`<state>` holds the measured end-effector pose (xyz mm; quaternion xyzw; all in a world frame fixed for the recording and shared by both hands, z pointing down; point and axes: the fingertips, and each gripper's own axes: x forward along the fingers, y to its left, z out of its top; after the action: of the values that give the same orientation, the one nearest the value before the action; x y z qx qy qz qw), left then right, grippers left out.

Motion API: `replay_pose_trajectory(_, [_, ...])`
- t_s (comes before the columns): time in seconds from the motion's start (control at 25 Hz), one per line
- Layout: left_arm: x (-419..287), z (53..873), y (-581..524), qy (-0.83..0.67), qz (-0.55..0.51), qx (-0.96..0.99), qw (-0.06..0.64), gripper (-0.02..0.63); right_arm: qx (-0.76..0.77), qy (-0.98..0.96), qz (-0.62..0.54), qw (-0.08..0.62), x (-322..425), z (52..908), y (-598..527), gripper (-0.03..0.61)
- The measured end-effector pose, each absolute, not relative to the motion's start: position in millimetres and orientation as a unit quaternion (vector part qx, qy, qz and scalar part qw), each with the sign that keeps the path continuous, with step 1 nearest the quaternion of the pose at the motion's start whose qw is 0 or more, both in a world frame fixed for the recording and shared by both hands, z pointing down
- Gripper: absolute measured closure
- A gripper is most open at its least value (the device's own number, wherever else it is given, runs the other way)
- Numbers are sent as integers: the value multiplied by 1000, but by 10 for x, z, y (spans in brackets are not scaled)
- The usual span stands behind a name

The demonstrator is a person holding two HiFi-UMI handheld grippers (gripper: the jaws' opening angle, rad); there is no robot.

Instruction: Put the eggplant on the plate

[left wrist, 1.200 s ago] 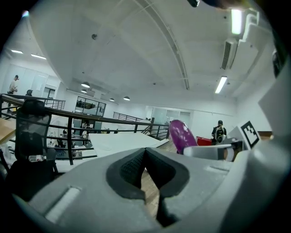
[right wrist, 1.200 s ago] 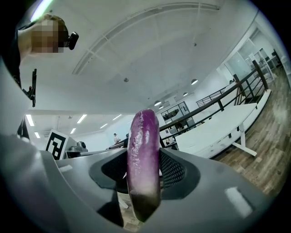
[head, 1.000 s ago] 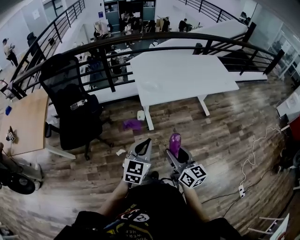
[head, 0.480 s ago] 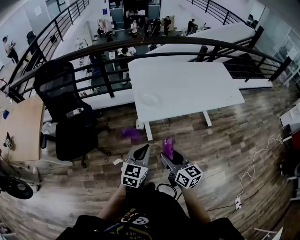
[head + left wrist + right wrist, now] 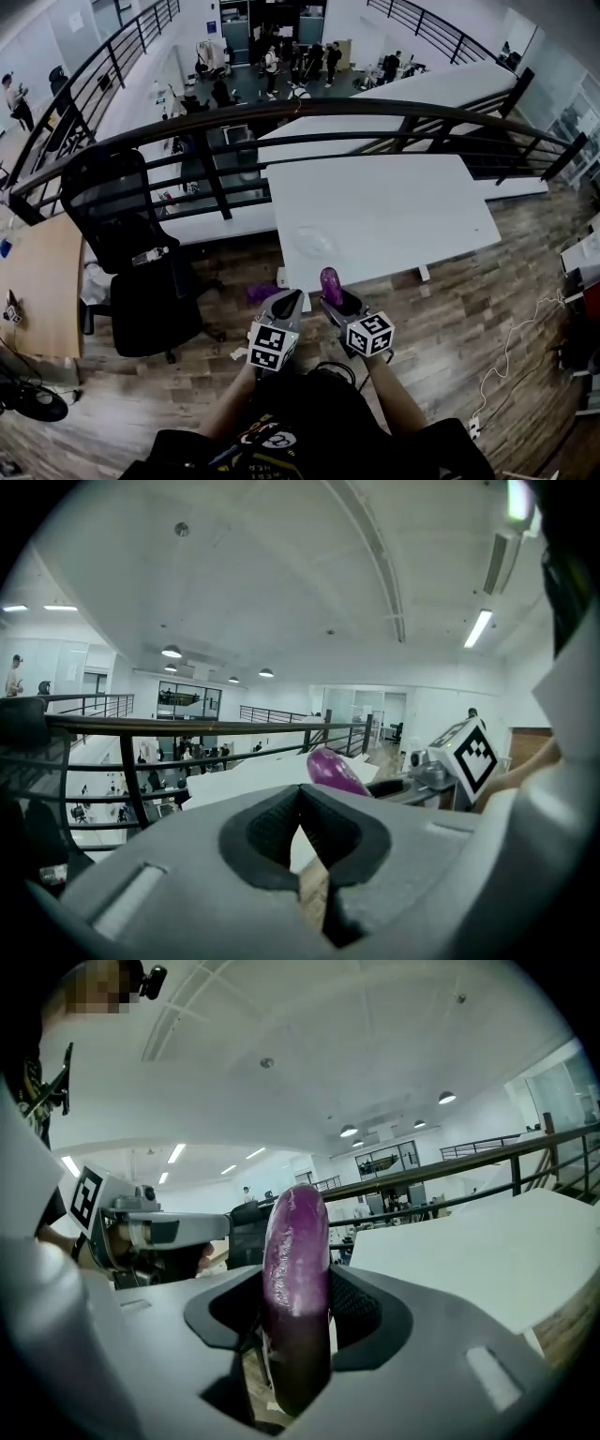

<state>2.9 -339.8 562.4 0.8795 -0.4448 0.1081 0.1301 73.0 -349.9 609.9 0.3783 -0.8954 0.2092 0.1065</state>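
On the white table [image 5: 403, 211] lies the plate [image 5: 314, 242]; chair [image 5: 141, 300] left, railing [image 5: 213, 169] behind.

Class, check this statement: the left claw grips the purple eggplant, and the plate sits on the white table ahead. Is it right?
No: the right claw grips the purple eggplant, as the right gripper view shows; the left claw is shut on nothing. The plate does sit on the white table ahead.
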Motion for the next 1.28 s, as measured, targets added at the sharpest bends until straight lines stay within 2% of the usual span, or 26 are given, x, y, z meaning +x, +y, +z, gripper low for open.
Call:
replay_pose_trajectory(0.32, [-63, 5999, -4309, -453, 120, 869, 156, 609, 358, -894, 185, 197, 628, 6647, -4472, 368])
replay_pose_trajectory(0.56, [-225, 6251, -4494, -495, 153, 836, 180, 609, 323, -857, 192, 351, 721, 7701, -5312, 368])
replay_pose_trajectory(0.68, [-388, 6329, -4351, -522, 154, 813, 206, 609, 277, -831, 138, 463, 708, 8158, -5610, 368])
replay_pose_trajectory(0.8, [-563, 6472, -4129, -552, 159, 785, 232, 609, 240, -806, 84, 534, 656, 8468, -5840, 368])
replay_pose_trajectory(0.92, [-725, 6599, -4004, -584, 162, 755, 253, 609, 220, -795, 73, 560, 590, 8638, -5999, 368])
replay_pose_trajectory(1.04, [-808, 6629, -3943, -601, 154, 737, 270, 609, 223, -797, 84, 556, 558, 8674, -6056, 361])
replay_pose_trajectory(1.08, [-809, 6624, -3946, -602, 152, 736, 272, 609, 226, -800, 88, 549, 558, 8652, -6068, 340])
replay_pose_trajectory(1.12, [-799, 6616, -3958, -600, 151, 737, 271, 609, 229, -804, 90, 541, 561, 8617, -6065, 283])
replay_pose_trajectory(1.28, [-679, 6548, -4059, -585, 146, 754, 261, 609, 249, -826, 112, 493, 714, 8381, -5883, 270])
